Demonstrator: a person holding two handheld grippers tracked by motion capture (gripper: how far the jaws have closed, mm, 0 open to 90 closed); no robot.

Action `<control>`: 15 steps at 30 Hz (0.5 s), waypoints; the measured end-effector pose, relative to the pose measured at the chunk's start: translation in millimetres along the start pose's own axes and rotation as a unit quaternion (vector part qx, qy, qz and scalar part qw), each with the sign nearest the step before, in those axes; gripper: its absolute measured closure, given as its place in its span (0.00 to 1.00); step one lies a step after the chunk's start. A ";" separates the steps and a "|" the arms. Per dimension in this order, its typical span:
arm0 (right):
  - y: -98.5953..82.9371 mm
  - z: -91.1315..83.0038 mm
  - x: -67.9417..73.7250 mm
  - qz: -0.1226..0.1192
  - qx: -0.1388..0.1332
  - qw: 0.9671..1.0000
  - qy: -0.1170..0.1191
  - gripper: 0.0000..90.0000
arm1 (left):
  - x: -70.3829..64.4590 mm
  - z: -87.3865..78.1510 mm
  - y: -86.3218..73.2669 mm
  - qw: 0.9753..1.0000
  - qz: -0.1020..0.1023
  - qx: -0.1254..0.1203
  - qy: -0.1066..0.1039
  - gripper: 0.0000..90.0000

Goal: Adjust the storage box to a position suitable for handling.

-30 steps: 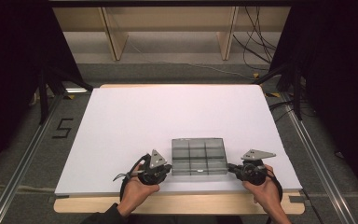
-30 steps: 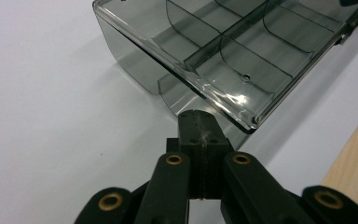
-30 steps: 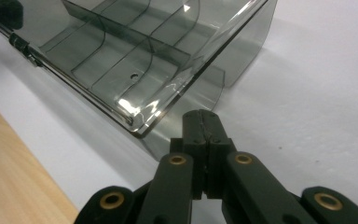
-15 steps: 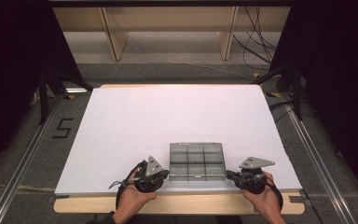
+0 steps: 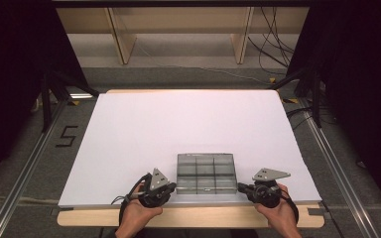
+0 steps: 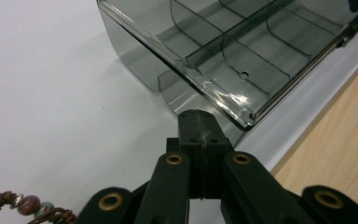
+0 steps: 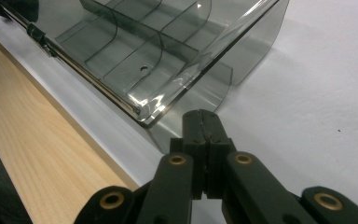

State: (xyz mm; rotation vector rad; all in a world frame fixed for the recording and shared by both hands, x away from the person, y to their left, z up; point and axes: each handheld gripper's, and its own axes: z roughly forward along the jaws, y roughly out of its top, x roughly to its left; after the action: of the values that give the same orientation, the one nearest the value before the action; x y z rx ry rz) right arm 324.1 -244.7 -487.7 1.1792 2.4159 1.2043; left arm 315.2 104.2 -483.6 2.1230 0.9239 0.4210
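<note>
A smoky clear plastic compartment box [image 5: 207,171] lies near the front edge of the white table top [image 5: 178,124]; its dividers form several cells, all bare. My left gripper [image 5: 172,189] is at the box's left side and my right gripper [image 5: 241,188] at its right side. In the left gripper view the black jaws [image 6: 199,117] are pressed together at a thin side flap of the box [image 6: 242,51]. The right gripper view mirrors this: jaws [image 7: 201,116] closed at the flap of the box [image 7: 135,51]. A hand holds each gripper.
A wooden strip [image 5: 188,215] runs along the table's front, just behind the box's near edge. Wooden shelving [image 5: 178,29] and cables [image 5: 273,44] stand beyond the far edge. Metal rails [image 5: 25,163] flank the table. A beaded bracelet [image 6: 23,205] hangs at the left wrist.
Both grippers and the box between them have slid toward the front edge of the table, about a box-third closer to the person.
</note>
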 end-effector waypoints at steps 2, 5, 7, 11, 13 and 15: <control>0.1 -0.2 1.2 0.003 0.006 1.000 0.002 1.00 | 0.4 1.5 -1.4 1.000 -0.009 -0.003 -0.002 0.99; 2.4 -0.8 0.2 -0.041 0.012 0.999 -0.013 0.97 | 3.8 1.5 -1.8 1.000 -0.019 -0.002 -0.001 0.89; 2.5 0.4 -2.0 -0.046 0.008 0.999 -0.011 0.97 | 7.8 0.7 -1.6 0.999 -0.031 -0.008 -0.003 0.84; 0.5 -1.7 -5.7 -0.047 0.003 0.999 0.002 0.96 | 9.7 -7.4 1.3 0.999 -0.033 -0.018 -0.005 0.78; -0.4 -8.3 -2.5 -0.028 0.004 1.000 -0.008 0.97 | 11.9 -10.9 2.2 0.999 -0.045 -0.024 -0.011 0.72; -0.4 -12.3 -2.8 -0.032 -0.010 0.999 -0.009 0.98 | 11.4 -14.1 3.0 0.998 -0.056 -0.031 -0.018 0.68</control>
State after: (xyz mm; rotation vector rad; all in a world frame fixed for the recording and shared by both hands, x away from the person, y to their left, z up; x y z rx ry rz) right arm 319.7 -254.1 -480.4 1.0938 2.4038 1.1900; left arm 316.5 118.5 -472.2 2.0052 0.9905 0.3495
